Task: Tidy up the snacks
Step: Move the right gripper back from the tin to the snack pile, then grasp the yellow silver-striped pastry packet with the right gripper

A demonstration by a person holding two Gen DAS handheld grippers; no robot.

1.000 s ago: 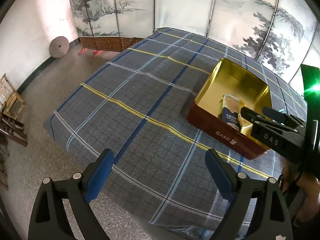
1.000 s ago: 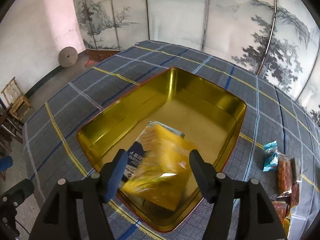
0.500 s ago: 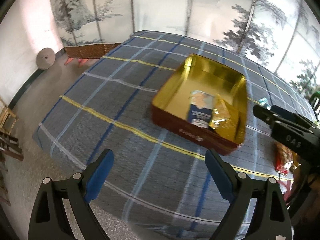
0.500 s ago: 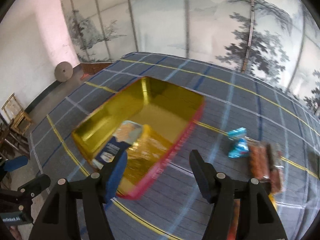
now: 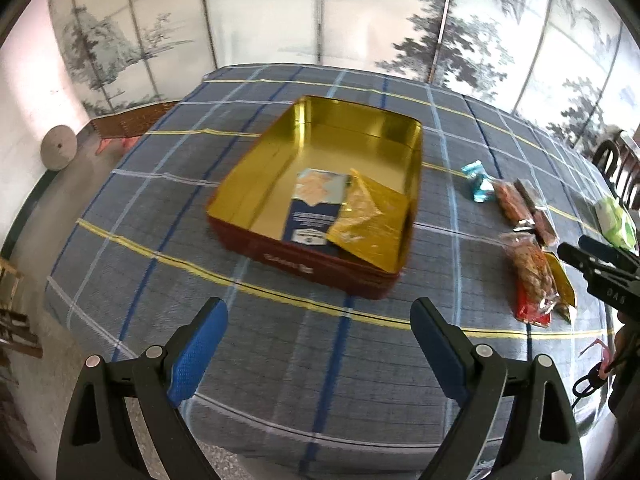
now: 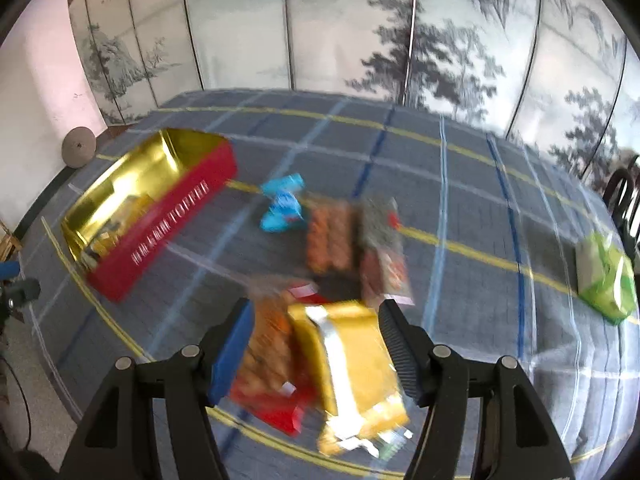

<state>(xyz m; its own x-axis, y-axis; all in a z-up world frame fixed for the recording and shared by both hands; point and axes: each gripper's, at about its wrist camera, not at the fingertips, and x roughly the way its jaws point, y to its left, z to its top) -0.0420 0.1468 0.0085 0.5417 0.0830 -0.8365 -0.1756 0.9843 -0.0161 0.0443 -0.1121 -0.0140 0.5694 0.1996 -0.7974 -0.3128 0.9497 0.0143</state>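
A red tin with a gold inside (image 5: 372,140) (image 6: 168,216) stands on the plaid tablecloth. It holds a blue-and-white packet (image 5: 316,208) and a gold packet (image 5: 372,224). Loose snacks lie to its right: a blue wrapper (image 5: 478,188) (image 6: 282,204), brown bars (image 5: 520,208) (image 6: 336,236), a red-orange bag (image 5: 532,280) (image 6: 272,360) and a yellow bag (image 6: 356,364). My left gripper (image 5: 320,352) is open and empty, in front of the tin. My right gripper (image 6: 316,352) is open above the red-orange and yellow bags; it also shows in the left wrist view (image 5: 600,264).
A green packet (image 5: 614,220) (image 6: 606,276) lies at the table's right side. A painted folding screen (image 5: 320,20) stands behind the table. A dark chair (image 6: 624,196) is at the far right. The table's front edge (image 5: 280,436) is near my left gripper.
Both views have swung right. My right gripper has let go of the gold packet in the tin and moved from over the tin to above the loose bags.
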